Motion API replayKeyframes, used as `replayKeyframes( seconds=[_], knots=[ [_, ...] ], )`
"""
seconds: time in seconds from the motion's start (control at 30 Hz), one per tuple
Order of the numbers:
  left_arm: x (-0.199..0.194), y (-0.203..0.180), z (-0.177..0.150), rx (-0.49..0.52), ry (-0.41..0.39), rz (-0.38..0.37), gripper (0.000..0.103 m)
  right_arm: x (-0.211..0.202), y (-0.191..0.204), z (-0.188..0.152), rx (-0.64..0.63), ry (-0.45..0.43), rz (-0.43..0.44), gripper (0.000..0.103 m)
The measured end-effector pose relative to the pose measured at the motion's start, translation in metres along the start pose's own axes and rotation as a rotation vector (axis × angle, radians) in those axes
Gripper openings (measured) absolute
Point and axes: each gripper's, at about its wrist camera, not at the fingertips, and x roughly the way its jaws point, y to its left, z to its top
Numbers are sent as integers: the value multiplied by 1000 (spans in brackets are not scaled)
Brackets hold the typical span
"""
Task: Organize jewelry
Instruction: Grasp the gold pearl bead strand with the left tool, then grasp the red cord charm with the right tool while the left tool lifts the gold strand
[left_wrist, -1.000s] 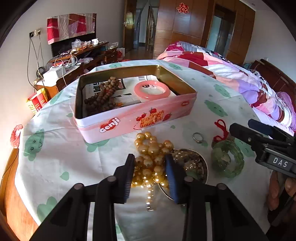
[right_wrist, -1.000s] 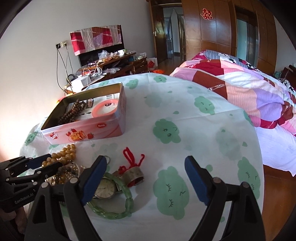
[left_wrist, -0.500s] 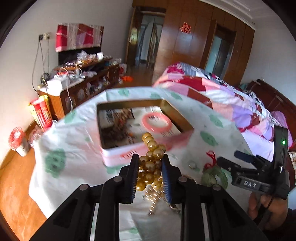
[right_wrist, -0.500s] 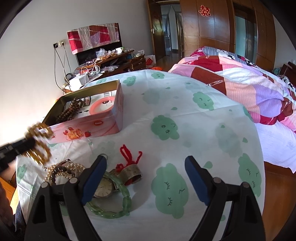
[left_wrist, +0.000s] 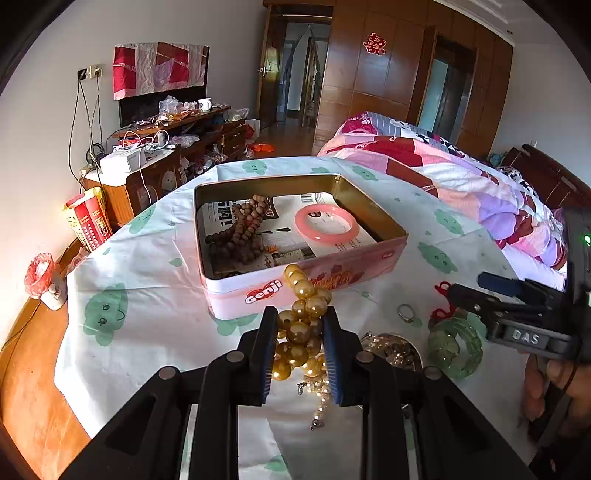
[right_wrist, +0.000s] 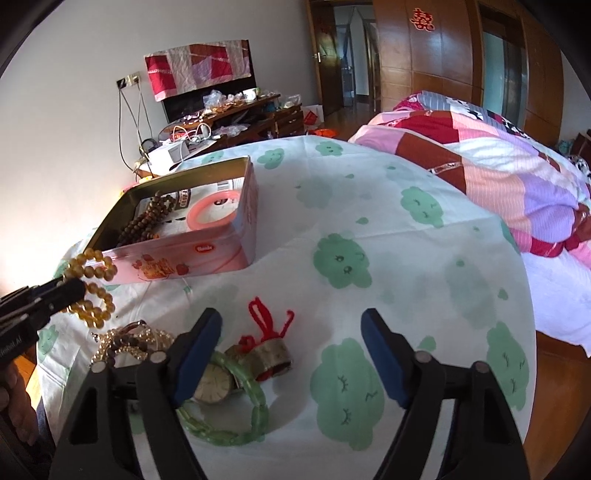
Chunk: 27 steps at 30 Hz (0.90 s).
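Note:
My left gripper (left_wrist: 300, 332) is shut on a gold bead bracelet (left_wrist: 303, 314) and holds it above the table, just in front of the pink tin (left_wrist: 258, 291). The bracelet also shows in the right wrist view (right_wrist: 90, 288). The tin holds a brown bead string (left_wrist: 242, 229) and a pink bangle (left_wrist: 327, 223). My right gripper (right_wrist: 291, 350) is open and empty above the table, over a green bangle (right_wrist: 236, 421), a watch (right_wrist: 214, 384) and a metal band with red yarn (right_wrist: 271, 350).
A small ring (left_wrist: 405, 313) and a heap of pearl and dark bead strands (right_wrist: 129, 341) lie on the cloud-print tablecloth (right_wrist: 369, 229). A bed (left_wrist: 461, 184) stands at the right, a cluttered cabinet (left_wrist: 166, 155) behind at the left.
My left gripper has shut on the gold bracelet and lifted it off the table, then carried it toward the tin. The right gripper has stayed open and nearly still.

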Motion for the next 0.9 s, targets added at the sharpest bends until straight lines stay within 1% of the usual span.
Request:
replayKeyframes(
  seconds=[0.03, 0.07, 0.1, 0.13, 0.2, 0.23, 0.27, 0.3, 0.33, 0.37, 0.4, 0.53, 0.63, 0.8, 0.9],
  knots=[
    [0, 0, 0, -2, 2, -2, 24, 3, 1, 2, -8, 11, 0, 77],
    [1, 0, 0, -1, 5, -2, 24, 6, 2, 4, -16, 22, 3, 70],
    [1, 0, 0, -1, 8, -2, 24, 9, 2, 5, -18, 32, 7, 66],
    [2, 0, -1, -2, 11, -4, 24, 12, 2, 6, -18, 46, 14, 64],
    [2, 0, -1, -2, 14, -7, 24, 20, 4, 6, -32, 79, 31, 52],
    [2, -1, 0, 0, 16, -9, 24, 22, 5, 5, -40, 91, 38, 51],
    [3, -1, -1, 1, 19, -12, 24, 24, 7, 3, -53, 105, 47, 47],
    [3, -2, -1, 2, 20, -12, 24, 26, 9, 2, -63, 117, 53, 32],
    [3, -2, -1, 2, 20, -13, 24, 25, 10, 1, -66, 120, 64, 20],
    [3, -3, 0, 2, 19, -16, 24, 22, 10, 0, -66, 109, 70, 12],
    [2, -3, -1, 2, 18, -17, 24, 19, 9, 1, -63, 94, 78, 9],
    [-3, -3, 1, 3, 7, -21, 24, 1, 6, 5, -50, 24, 93, 6],
    [-7, -4, 4, 7, -4, -23, 24, -10, 2, 9, -34, -7, 109, 6],
    [-13, -3, 7, 7, -19, -28, 24, -24, 3, 17, -32, -43, 122, 5],
    [-13, -3, 8, 7, -18, -29, 24, -25, 4, 20, -37, -48, 125, 5]
  ],
)
